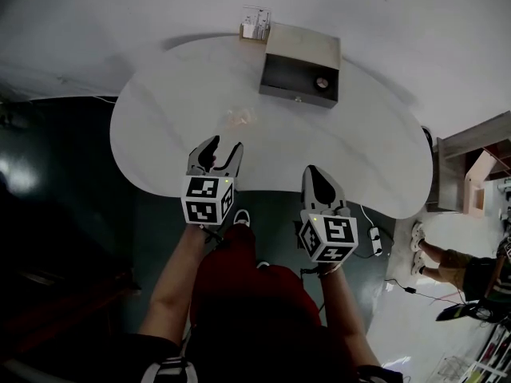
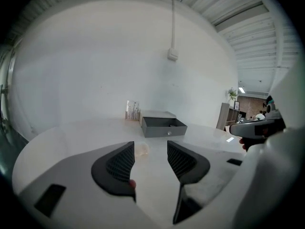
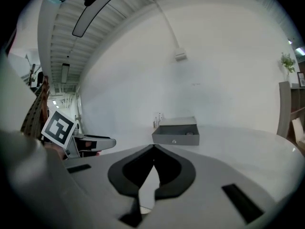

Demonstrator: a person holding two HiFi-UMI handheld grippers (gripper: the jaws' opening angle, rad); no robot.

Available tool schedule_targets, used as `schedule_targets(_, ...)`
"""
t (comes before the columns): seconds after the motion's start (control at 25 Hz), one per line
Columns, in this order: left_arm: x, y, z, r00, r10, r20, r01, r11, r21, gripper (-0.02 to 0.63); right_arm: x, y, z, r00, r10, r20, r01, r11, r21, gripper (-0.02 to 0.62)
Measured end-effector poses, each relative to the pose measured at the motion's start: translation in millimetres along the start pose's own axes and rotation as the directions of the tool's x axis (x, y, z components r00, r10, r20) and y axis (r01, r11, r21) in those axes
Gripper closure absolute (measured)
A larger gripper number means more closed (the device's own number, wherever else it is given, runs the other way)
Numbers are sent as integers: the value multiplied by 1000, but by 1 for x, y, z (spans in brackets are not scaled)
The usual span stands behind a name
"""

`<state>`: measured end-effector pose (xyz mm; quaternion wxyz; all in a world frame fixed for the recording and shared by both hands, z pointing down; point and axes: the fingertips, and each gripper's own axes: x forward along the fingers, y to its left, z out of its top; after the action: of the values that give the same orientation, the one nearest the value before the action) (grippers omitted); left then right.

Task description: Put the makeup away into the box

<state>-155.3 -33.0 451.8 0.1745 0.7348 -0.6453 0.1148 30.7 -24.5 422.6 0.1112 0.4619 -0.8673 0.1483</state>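
Left tool [image 1: 225, 145] over the white bench's [image 1: 160, 110] near edge, jaws apart, empty. Makeup [image 1: 239, 116] lies on the bench at its 12 o'clock: small, pale peach, too blurred for detail. Open grey box [image 1: 299, 74] at makeup's 1 o'clock, well apart; right tool [image 1: 313, 174] closed, empty.

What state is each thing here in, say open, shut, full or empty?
left gripper: jaws apart, nothing between them.
right gripper: jaws together, holding nothing.
grey box: open on top, one small round item inside.
pale item: lying loose on the table, outside the box.
small rack: upright behind the box.
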Motion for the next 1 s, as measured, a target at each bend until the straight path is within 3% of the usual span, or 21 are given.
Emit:
schedule_targets(0.4,55,26,-15,992,-74,-104,72,997,-20,394,50,-3,4,999,-35,-38,36,999,17,583)
schedule_targets(1.0,114,24,-26,957,-146,-250,178,978,109,376,88,-20,4,992,-94,-84,98,994,43,583)
